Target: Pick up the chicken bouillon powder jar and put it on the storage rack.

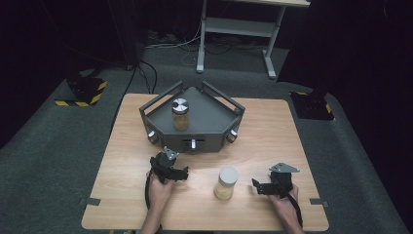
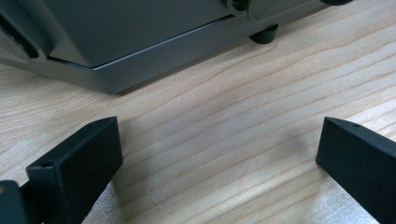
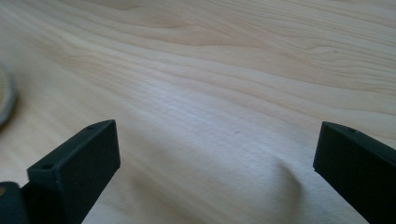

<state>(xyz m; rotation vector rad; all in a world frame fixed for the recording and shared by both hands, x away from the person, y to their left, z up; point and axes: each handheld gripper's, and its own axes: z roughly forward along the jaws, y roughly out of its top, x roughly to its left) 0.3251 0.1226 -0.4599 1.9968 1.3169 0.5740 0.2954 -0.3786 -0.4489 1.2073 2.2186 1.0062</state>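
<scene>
Cylindrical glass jar (image 1: 226, 183), white lid

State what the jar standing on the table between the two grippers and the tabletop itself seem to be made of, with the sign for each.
Clear jar with pale lid: probably glass or clear plastic, since the yellowish contents show through its wall; the flat lid looks matt, its material unclear. Light wooden tabletop: wood or a wood-look laminate, judging by the streaked grain lines and a soft sheen.

jar (image 3: 4, 100) cut off at right gripper view's edge, blurred, grey tray (image 2: 140, 42) cropped
</scene>
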